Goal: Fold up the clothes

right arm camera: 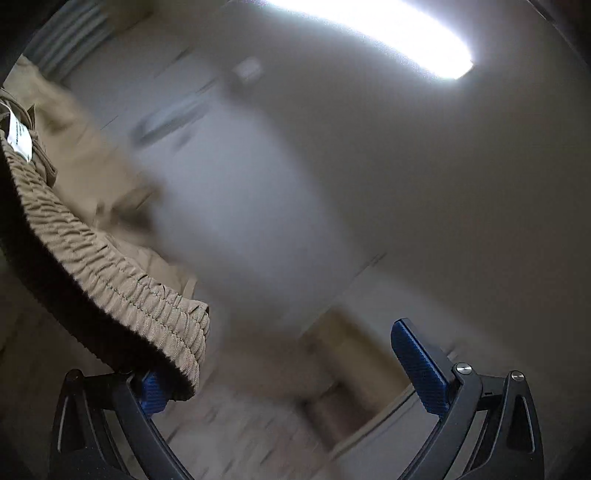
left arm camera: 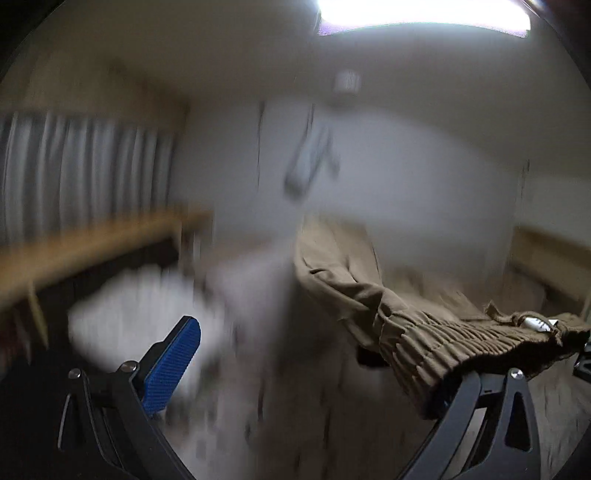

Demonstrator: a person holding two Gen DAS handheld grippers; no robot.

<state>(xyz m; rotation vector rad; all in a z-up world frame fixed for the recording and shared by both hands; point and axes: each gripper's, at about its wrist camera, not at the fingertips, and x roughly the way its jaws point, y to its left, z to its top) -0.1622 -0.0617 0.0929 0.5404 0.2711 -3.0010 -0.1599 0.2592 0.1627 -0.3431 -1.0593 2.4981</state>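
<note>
A pair of tan trousers [left arm camera: 417,325] with a ribbed elastic waistband hangs in the air between both grippers. In the left wrist view the waistband drapes over the right finger of my left gripper [left arm camera: 306,373], whose jaws stand wide open; the left blue pad [left arm camera: 171,365] is bare. In the right wrist view the same waistband [right arm camera: 122,280] with a white label [right arm camera: 18,136] drapes over the left finger of my right gripper [right arm camera: 291,373], also wide open, with its right blue pad [right arm camera: 417,365] bare. The trouser legs trail away, blurred.
Both views are motion-blurred and tilted up at a white wall and a bright ceiling light [left arm camera: 424,11]. A wooden shelf or bench [left arm camera: 92,251] and grey curtain [left arm camera: 81,170] lie left. A white heap [left arm camera: 140,310] sits below it.
</note>
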